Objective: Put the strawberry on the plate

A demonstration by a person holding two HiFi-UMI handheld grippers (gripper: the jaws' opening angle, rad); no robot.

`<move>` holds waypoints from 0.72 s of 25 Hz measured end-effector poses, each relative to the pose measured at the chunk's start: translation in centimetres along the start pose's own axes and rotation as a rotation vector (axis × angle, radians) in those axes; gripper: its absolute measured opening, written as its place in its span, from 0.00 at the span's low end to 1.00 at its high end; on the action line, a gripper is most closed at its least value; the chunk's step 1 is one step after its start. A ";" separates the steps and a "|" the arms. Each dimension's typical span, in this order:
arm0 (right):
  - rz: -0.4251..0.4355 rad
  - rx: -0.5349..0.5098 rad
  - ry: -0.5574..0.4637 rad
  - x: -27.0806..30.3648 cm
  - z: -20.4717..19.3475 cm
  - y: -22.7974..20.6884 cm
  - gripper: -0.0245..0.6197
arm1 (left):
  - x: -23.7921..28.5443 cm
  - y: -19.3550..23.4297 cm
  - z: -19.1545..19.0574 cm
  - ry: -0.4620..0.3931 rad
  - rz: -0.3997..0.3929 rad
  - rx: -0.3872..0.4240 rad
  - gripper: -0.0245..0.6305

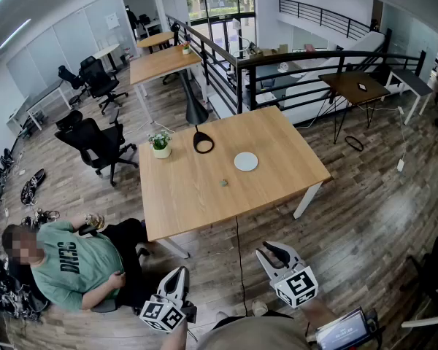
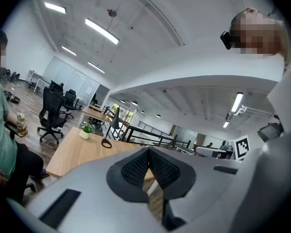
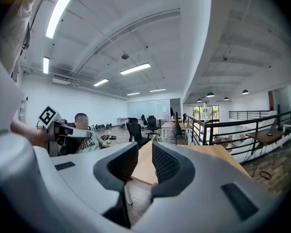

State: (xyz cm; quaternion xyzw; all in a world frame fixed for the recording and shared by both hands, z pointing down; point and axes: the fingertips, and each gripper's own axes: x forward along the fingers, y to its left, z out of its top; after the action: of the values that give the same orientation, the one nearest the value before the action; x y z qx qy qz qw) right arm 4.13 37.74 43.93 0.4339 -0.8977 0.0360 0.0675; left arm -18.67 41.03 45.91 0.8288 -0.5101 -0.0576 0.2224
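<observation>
On wooden table [image 1: 190, 195], tiny strawberry [image 1: 223, 183] sits near white plate [image 1: 246, 161], not on it. Left gripper [image 1: 177, 277] and right gripper [image 1: 274, 252] closed, empty, far back. Whole job left.

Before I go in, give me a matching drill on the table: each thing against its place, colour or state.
1 plate
2 strawberry
3 potted plant
4 lamp

a by the left edge of the table
b black, near the far edge
c white, empty
d on bare wood, off the plate

Pairs: 1-c, 2-d, 3-a, 4-b
</observation>
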 end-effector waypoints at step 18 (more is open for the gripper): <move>0.028 0.110 -0.048 0.1 0.5 -1.0 0.20 | 0.7 -0.5 -0.6 0.013 0.008 -0.009 0.04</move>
State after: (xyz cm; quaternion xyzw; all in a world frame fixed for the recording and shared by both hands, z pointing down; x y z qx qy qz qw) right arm 4.82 36.93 43.47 0.4252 -0.9017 0.0757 0.0214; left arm -17.67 40.79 46.33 0.8262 -0.5116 -0.0538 0.2298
